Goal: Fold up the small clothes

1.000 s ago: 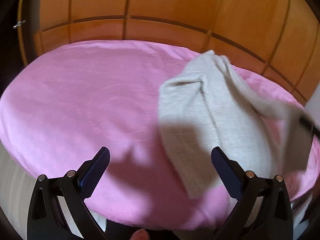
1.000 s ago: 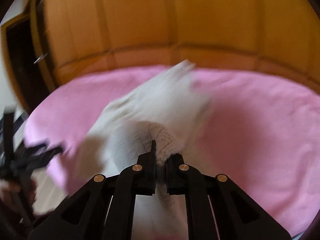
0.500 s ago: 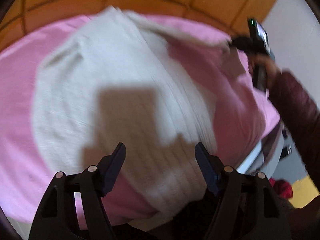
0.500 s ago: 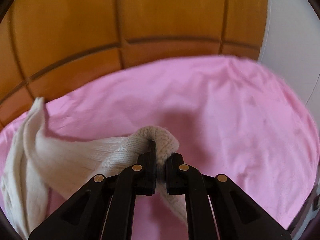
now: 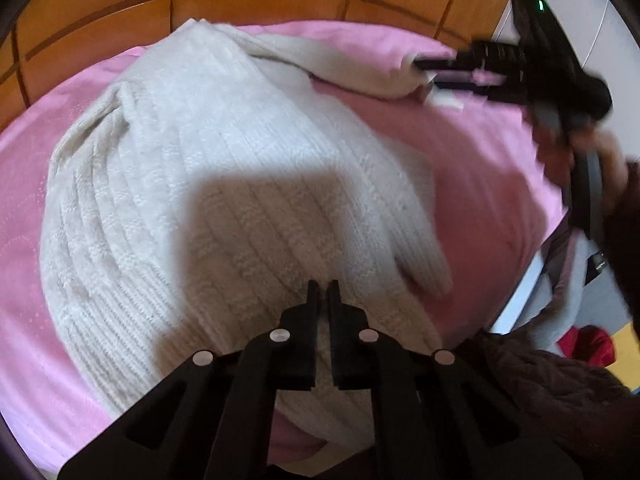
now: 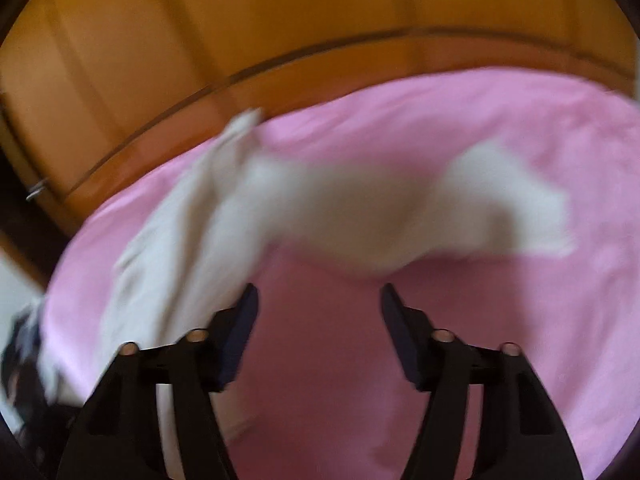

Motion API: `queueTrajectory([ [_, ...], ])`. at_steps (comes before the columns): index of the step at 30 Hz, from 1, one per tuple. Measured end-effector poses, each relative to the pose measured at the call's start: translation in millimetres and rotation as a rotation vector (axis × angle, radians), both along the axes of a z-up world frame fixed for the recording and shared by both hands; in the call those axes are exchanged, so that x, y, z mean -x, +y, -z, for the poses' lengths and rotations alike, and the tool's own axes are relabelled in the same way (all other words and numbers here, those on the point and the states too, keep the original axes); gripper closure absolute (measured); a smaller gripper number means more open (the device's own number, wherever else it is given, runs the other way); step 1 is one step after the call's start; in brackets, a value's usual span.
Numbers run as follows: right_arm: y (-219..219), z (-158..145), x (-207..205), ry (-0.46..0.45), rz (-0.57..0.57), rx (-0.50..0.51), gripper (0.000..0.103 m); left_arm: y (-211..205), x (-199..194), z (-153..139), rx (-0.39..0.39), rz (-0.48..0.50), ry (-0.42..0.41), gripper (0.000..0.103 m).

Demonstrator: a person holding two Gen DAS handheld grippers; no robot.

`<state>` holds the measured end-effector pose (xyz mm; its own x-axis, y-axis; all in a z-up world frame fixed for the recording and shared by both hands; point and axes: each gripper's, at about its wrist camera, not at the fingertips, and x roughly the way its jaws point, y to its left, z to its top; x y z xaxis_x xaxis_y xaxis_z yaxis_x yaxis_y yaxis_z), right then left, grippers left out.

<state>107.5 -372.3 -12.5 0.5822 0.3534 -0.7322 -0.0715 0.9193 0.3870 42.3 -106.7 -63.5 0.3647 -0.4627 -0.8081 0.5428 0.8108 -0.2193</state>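
A cream knit sweater (image 5: 208, 184) lies spread on the pink bedcover (image 5: 480, 168), hem toward me. My left gripper (image 5: 323, 288) is shut, its tips pressed into the knit near the hem. One sleeve (image 5: 360, 64) stretches away to the right. Its cuff lies at my right gripper (image 5: 428, 74), held by a hand at the far right. In the blurred right wrist view, the right gripper (image 6: 318, 292) has its jaws opening with only pink cover between them. The sweater (image 6: 360, 208) lies just beyond its fingertips.
Orange wooden panels (image 5: 260, 4) rise directly behind the bed. The bed's right edge drops to a floor with a red item (image 5: 584, 344). A dark quilted sleeve (image 5: 560, 380) of the person fills the lower right.
The left gripper swung over the sweater and its jaws went from wide open to shut at the hem. The right gripper carried the sleeve out sideways, then opened and let it drop.
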Motion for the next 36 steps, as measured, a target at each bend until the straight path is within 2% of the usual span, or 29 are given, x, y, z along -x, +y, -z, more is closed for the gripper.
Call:
queueTrajectory([
  [3,47,14,12,0.055,-0.137,-0.062,0.063,27,8,-12,0.071,-0.024,-0.007,0.099],
  [7,91,32,26,0.118,-0.248,-0.083,0.065,56,7,-27,0.151,-0.100,-0.024,0.100],
  [9,109,40,28,0.143,-0.276,-0.035,0.083,75,-4,-30,0.210,-0.165,-0.015,0.100],
  [11,117,39,30,0.136,-0.273,-0.010,0.097,114,-16,-46,0.287,-0.276,-0.032,0.100],
  [14,115,9,30,0.041,-0.233,0.031,0.097,176,-38,-76,0.331,-0.437,-0.108,0.100],
  [16,104,-13,25,-0.020,-0.183,0.053,0.097,216,-57,-92,0.319,-0.551,-0.166,0.100],
  [20,66,-44,2,-0.102,-0.024,0.135,0.097,305,-102,-109,0.263,-0.777,-0.208,0.101],
  [24,29,-38,-35,-0.069,0.119,0.190,0.097,364,-151,-108,0.105,-0.958,-0.212,0.101],
  [27,7,-18,-55,-0.010,0.189,0.219,0.097,394,-180,-97,-0.014,-1.114,-0.163,0.099],
  [28,1,-13,-56,0.007,0.202,0.224,0.097,400,-181,-95,-0.017,-1.150,-0.156,0.093],
  [29,1,-7,-61,0.024,0.210,0.224,0.097,404,-180,-93,0.001,-1.165,-0.153,0.066],
  [31,-4,7,-64,0.057,0.213,0.232,0.097,405,-168,-90,0.028,-1.197,-0.166,0.031],
  [33,-4,17,-67,0.084,0.207,0.234,0.097,399,-156,-82,0.080,-1.186,-0.150,0.030],
  [36,-6,30,-70,0.112,0.202,0.215,0.097,384,-138,-57,0.149,-1.077,-0.057,0.035],
])
